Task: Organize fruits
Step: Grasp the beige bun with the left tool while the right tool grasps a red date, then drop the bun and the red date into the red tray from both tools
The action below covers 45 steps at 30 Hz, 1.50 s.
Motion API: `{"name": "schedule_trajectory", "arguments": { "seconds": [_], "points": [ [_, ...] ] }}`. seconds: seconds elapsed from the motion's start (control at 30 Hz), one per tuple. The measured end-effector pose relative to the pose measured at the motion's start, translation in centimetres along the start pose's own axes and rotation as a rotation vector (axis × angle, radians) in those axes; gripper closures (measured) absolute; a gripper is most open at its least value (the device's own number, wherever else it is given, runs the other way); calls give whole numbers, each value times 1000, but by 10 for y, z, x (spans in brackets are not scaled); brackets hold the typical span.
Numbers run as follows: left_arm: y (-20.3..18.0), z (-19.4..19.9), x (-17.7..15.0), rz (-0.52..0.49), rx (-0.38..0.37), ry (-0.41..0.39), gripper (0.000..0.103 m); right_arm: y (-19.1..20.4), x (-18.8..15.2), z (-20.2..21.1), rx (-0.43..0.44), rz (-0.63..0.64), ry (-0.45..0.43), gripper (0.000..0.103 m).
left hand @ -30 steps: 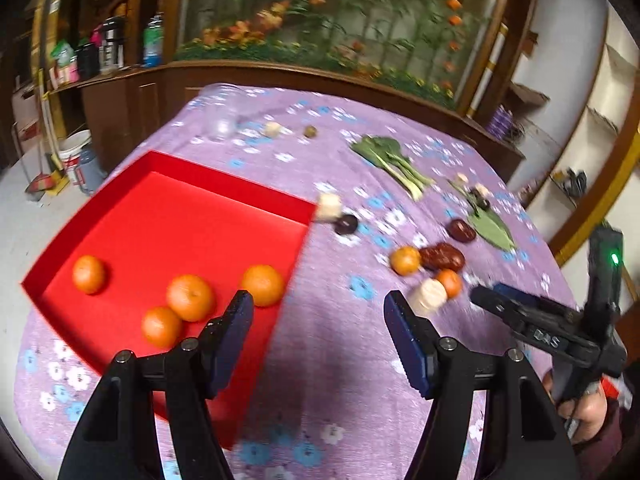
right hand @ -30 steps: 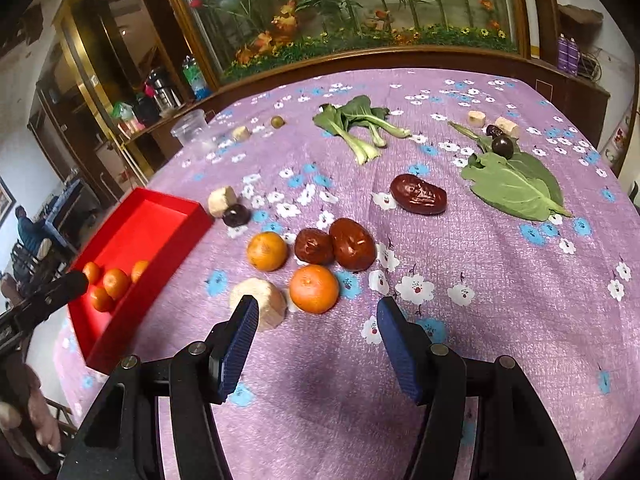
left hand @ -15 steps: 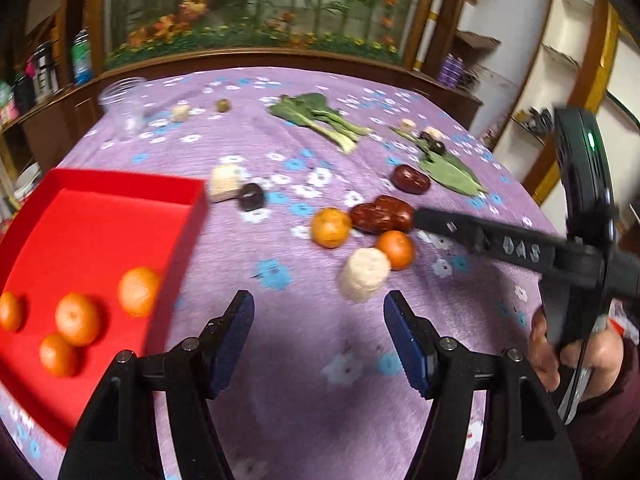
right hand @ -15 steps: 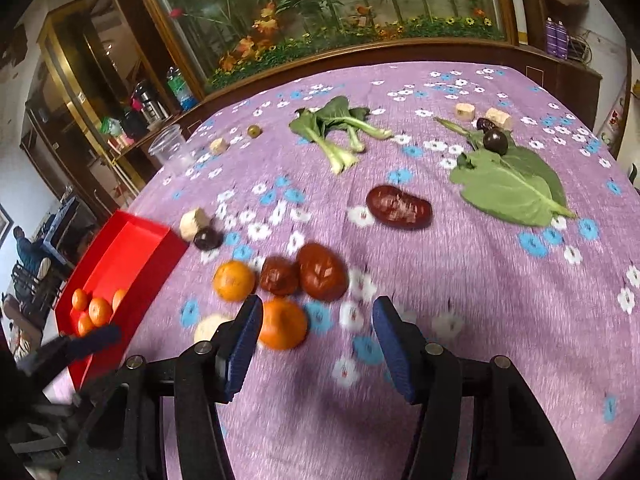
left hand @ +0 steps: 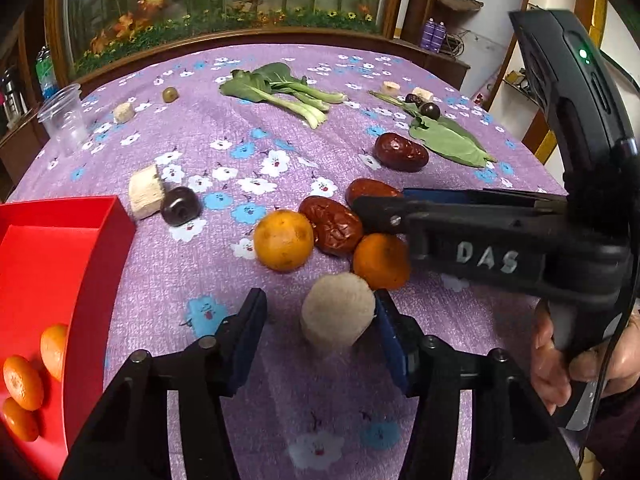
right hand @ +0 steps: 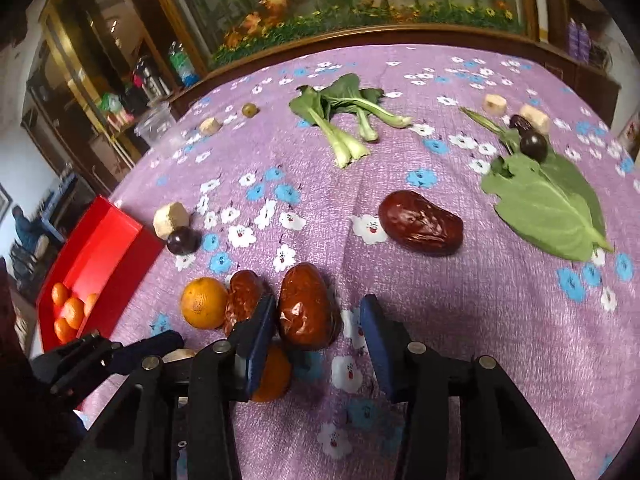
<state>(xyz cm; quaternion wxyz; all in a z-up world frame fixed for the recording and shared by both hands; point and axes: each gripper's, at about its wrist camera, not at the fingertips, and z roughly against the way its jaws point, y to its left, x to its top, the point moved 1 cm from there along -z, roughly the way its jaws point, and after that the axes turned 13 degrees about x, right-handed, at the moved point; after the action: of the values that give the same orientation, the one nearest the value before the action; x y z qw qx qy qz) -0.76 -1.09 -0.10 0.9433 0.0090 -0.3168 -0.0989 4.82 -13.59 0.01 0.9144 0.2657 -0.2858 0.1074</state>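
My left gripper (left hand: 318, 334) is open, its fingers on either side of a beige cut root piece (left hand: 337, 314) on the purple cloth. Beyond it lie two oranges (left hand: 283, 240), (left hand: 380, 261) and red dates (left hand: 334, 225). My right gripper (right hand: 316, 336) is open around the near end of a red date (right hand: 306, 306); it crosses the left wrist view (left hand: 472, 232) over the fruit. An orange (right hand: 203, 302) and a second date (right hand: 242, 300) lie to its left, another orange (right hand: 274, 374) under its left finger. The red tray (left hand: 48, 276) holds several oranges (left hand: 23, 382).
Bok choy (right hand: 340, 116), a big green leaf (right hand: 548, 204), a lone date (right hand: 420, 222), dark round fruits (left hand: 181, 206), (right hand: 534, 145), beige root pieces (left hand: 145, 191) and a small green fruit (left hand: 170, 94) lie further back. A clear plastic cup (left hand: 64, 118) stands at far left.
My left gripper has swung right from the red tray to the beige root piece. My right gripper has moved forward and down until its fingers straddle the red date.
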Motion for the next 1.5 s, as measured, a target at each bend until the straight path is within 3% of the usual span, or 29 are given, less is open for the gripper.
{"name": "schedule_trajectory", "arguments": {
  "seconds": [0.1, 0.23, 0.43, 0.63, 0.83, 1.07, 1.2, 1.37, 1.5],
  "points": [
    [-1, 1, 0, 3, -35, -6, 71, 4, 0, -4, -20, 35, 1, 68],
    [2, 7, -4, 13, -14, -11, 71, 4, -2, -2, -22, 26, -4, 71],
    [32, 35, -12, 115, -29, -37, 71, 12, -6, 21, 1, -6, -39, 70],
    [89, 78, -22, 260, 10, -109, 70, 47, -9, 44, 15, 48, -67, 70],
    [168, 106, -32, 386, 120, -149, 70, 97, -2, 47, 77, 108, -62, 70],
    [241, 94, -27, 428, 225, -104, 70, 168, 10, 6, 189, 166, 9, 70],
    [272, 69, -23, 467, 227, -49, 70, 207, 16, -36, 236, 190, 65, 70],
    [287, 44, -23, 487, 243, 7, 70, 236, 18, -89, 232, 237, 139, 70],
    [296, 29, -27, 508, 236, 50, 70, 237, 19, -122, 238, 222, 182, 70]
  ]
}}
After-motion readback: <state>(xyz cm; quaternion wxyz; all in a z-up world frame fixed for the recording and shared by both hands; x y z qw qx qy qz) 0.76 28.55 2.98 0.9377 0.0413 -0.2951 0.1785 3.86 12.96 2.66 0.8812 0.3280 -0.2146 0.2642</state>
